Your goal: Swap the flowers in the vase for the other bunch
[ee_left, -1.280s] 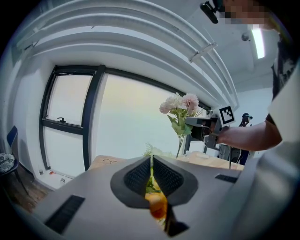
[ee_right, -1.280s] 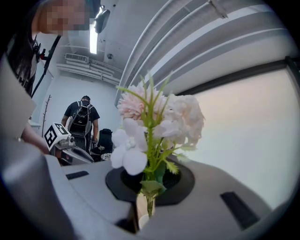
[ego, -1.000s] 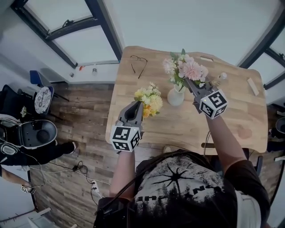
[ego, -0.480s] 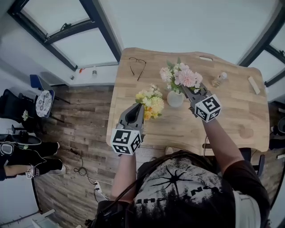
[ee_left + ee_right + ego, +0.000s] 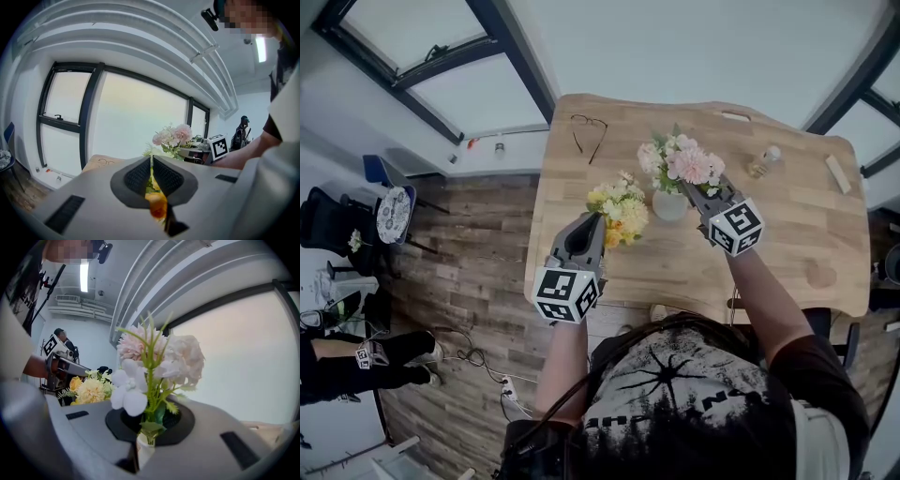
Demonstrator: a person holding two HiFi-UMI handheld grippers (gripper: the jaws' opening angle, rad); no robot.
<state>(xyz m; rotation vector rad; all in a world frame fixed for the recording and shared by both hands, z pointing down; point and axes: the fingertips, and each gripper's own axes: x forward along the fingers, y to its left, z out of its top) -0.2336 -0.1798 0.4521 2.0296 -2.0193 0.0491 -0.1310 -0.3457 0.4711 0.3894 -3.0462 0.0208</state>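
Mid-swap: I'm holding one bunch in each set of tongs over the table [image 5: 787, 234].
My left tongs [image 5: 592, 219] are clamping the yellow flowers [image 5: 619, 208] beside the vase [image 5: 669, 206], clear of it. My right tongs [image 5: 688, 190] are gripping the pink flowers [image 5: 684, 161] by the stems, right at the vase mouth. I'm judging neither bunch settled: one needs seating in the vase, the other laying down.
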